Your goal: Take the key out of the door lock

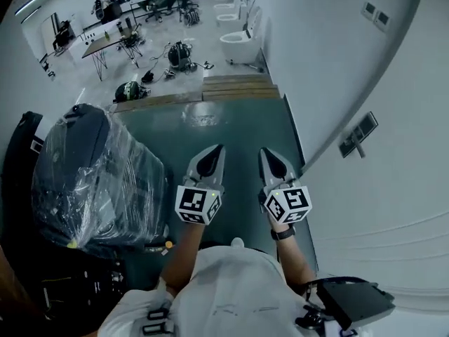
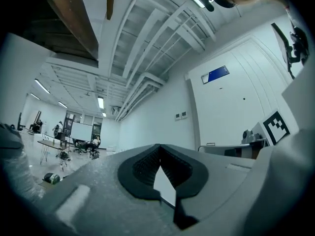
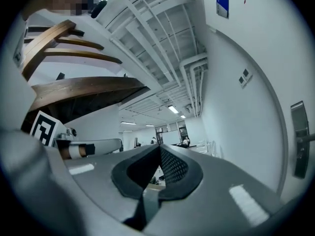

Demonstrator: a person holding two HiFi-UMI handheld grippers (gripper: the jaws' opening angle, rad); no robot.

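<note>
The left hand-held gripper and right hand-held gripper are side by side above the green floor, jaws closed tip to tip, empty. The door's handle plate is on the white wall to the right, well apart; the key is too small to tell.

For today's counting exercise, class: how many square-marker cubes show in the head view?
2. One marker cube sits on the left gripper; the other on the right gripper. None appears hidden.
</note>
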